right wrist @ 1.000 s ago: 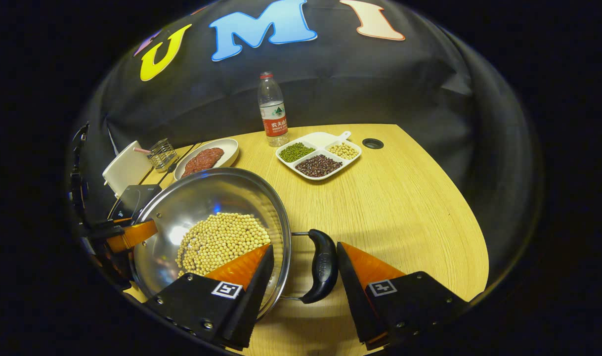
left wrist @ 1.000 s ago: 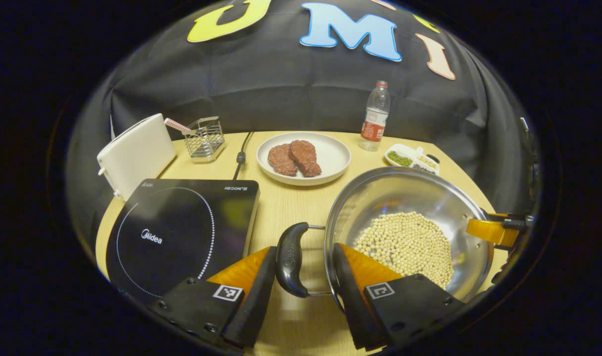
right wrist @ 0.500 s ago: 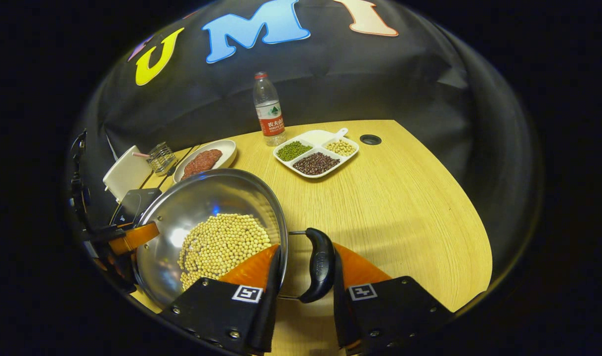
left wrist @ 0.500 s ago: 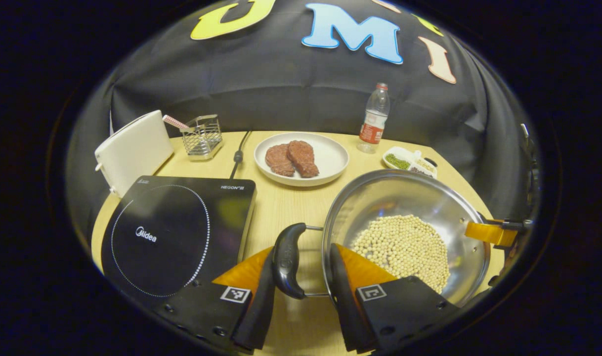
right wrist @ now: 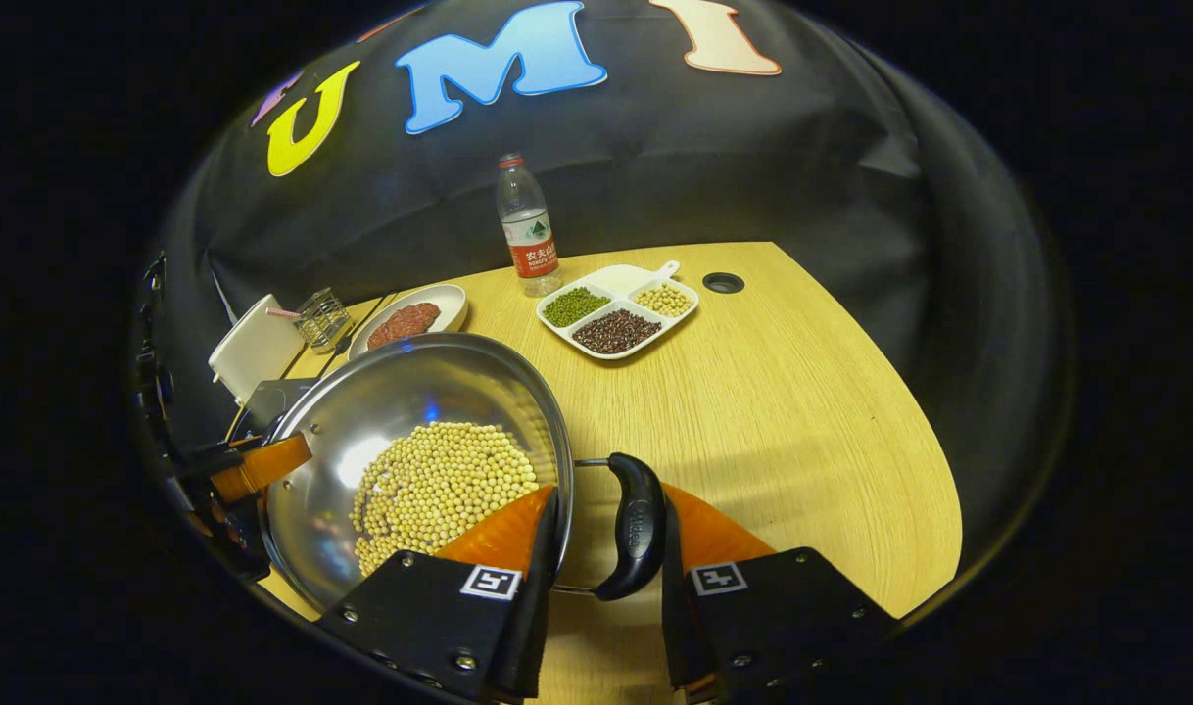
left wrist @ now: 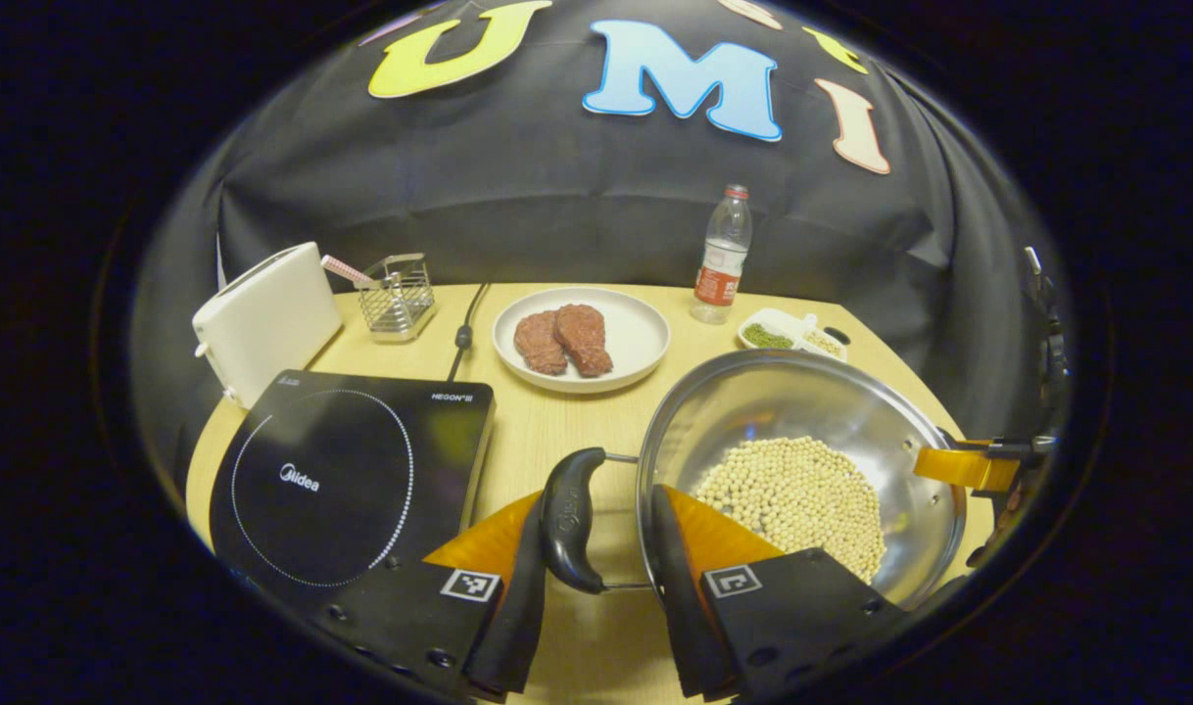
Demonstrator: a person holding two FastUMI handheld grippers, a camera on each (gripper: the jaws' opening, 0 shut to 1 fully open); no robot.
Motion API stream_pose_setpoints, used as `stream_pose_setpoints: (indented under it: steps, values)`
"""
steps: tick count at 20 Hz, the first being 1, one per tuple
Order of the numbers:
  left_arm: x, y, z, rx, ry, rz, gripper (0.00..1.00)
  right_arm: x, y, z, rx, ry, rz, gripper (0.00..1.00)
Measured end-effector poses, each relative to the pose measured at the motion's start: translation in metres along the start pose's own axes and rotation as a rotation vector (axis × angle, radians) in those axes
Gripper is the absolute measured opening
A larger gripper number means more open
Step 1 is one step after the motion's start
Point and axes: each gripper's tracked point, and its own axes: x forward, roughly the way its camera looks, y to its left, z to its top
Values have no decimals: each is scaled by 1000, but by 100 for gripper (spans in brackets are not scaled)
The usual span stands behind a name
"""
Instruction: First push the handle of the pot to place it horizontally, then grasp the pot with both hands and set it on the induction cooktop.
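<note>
Both sets of jaws have closed in since a second ago, so the left gripper (left wrist: 596, 578) and right gripper (right wrist: 601, 578) each pinch a black loop handle (left wrist: 568, 520) of the steel pot (left wrist: 802, 460). It sits on the tabletop (right wrist: 783, 392) beside the induction cooktop (left wrist: 347, 480). Loaded with soybeans (left wrist: 802, 499), it's probably heavyish and slick, so the handles look like the safest hold; lift level or the beans slide.

Both claws have closed around the pot's (left wrist: 802, 460) two handles.
</note>
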Motion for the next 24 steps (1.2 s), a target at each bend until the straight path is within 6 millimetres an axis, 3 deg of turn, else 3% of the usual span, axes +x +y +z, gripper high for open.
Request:
stream_pose_setpoints:
  steps: [4,5,8,10,14,16,19,23,24]
  values:
    - [-16,7,8,-8,-18,-9,58,-18,10,9,-3,-14,-3,48]
    - [-20,11,12,-8,-25,-12,62,-20,14,10,-4,-16,-6,48]
    - [-31,28,22,-6,-44,-19,58,-30,32,16,0,-32,-12,48]
    - [-38,40,31,-1,-61,-32,62,-36,46,20,6,-48,-18,48]
    - [-49,72,44,5,-86,-48,58,-45,79,23,20,-59,-27,48]
    - [-53,88,46,0,-86,-53,62,-48,95,24,22,-65,-30,48]
    - [-59,114,48,-7,-86,-56,58,-50,119,25,26,-70,-29,48]
    - [-64,149,48,-19,-90,-54,61,-49,152,26,20,-76,-25,48]
    - [-63,157,47,-25,-88,-54,58,-48,160,26,18,-77,-23,48]
